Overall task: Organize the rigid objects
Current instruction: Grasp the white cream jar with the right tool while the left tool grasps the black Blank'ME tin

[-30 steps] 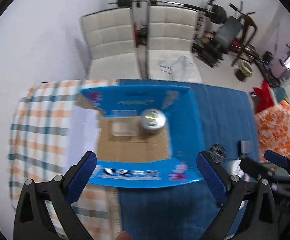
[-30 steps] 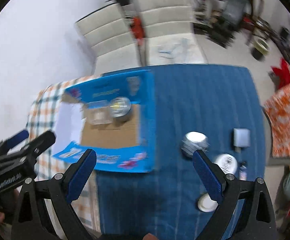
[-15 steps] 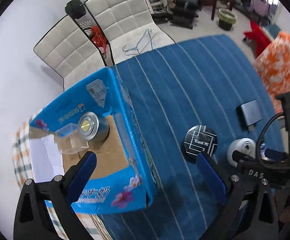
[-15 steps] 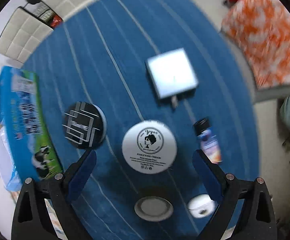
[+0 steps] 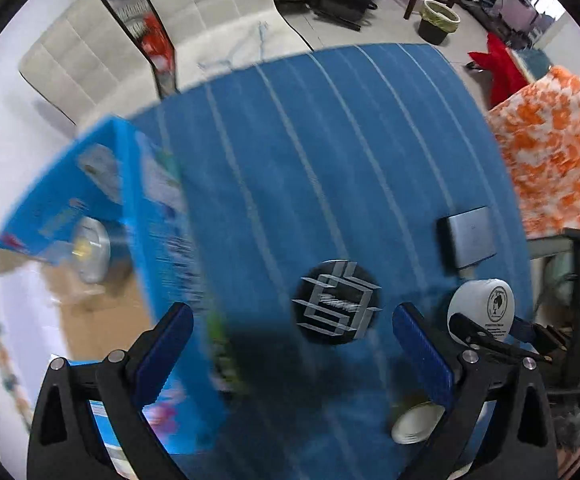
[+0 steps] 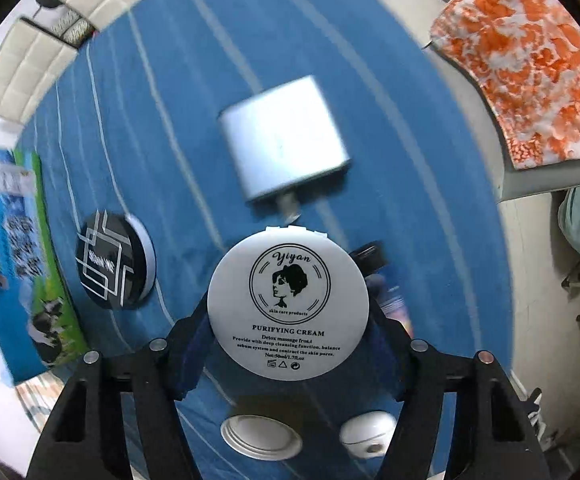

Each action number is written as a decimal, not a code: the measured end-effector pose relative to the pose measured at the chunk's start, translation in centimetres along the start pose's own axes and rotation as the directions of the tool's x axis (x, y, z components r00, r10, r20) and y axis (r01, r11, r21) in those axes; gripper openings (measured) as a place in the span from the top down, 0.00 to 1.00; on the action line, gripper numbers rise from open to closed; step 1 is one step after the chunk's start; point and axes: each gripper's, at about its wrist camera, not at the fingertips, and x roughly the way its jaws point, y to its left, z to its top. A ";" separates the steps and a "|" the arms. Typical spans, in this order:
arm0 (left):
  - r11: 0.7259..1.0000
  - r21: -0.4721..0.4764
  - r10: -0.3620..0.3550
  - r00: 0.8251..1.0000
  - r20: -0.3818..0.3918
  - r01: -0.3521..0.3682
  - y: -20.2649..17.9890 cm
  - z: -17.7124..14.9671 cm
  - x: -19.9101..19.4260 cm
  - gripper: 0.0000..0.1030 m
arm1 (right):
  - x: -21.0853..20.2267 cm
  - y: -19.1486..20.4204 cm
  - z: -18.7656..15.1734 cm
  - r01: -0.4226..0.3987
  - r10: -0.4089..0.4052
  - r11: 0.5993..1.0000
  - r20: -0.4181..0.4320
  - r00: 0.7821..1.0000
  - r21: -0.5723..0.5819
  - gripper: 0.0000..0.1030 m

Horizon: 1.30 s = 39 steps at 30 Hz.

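Sitting between the right gripper (image 6: 288,338) fingers: white cream jar (image 6: 288,306), pads touching both sides, near the table's (image 6: 369,80) right edge. Left gripper (image 5: 290,354) is hanging wide open, empty, over the black-lidded tin (image 5: 337,302); blue carton (image 5: 162,216) is lying at the left edge.

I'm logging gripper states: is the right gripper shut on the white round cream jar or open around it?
Shut on it, apparently. In the right wrist view the right gripper has both blue pads against the sides of the white round cream jar; firm contact can't be confirmed.
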 end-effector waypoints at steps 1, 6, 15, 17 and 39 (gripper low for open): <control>1.000 -0.005 -0.020 1.000 -0.004 0.020 -0.4 0.2 0.5 0.00 | -0.8 -0.7 0.5 -0.005 0.005 1.000 0.014 1.000 0.010 0.32; 0.997 -0.030 -0.074 0.995 -0.069 0.072 -1.8 1.0 4.0 0.00 | -2.2 -2.1 2.3 0.005 -0.006 1.000 0.042 0.999 0.030 0.31; 0.998 -0.047 -0.044 0.979 -0.200 0.036 -1.7 0.0 10.9 0.00 | 0.0 -1.6 1.3 -0.020 0.020 0.998 -0.001 1.000 0.066 0.31; 0.999 -0.018 -0.034 0.979 -0.202 0.031 -2.1 -0.1 11.4 0.02 | 0.3 -1.1 1.2 -0.022 0.023 0.998 -0.007 1.000 0.062 0.31; 0.998 0.058 -0.025 0.997 0.067 0.021 -2.8 -3.2 2.2 0.29 | -3.3 1.4 -0.2 -0.014 0.015 1.000 0.071 0.997 -0.021 0.32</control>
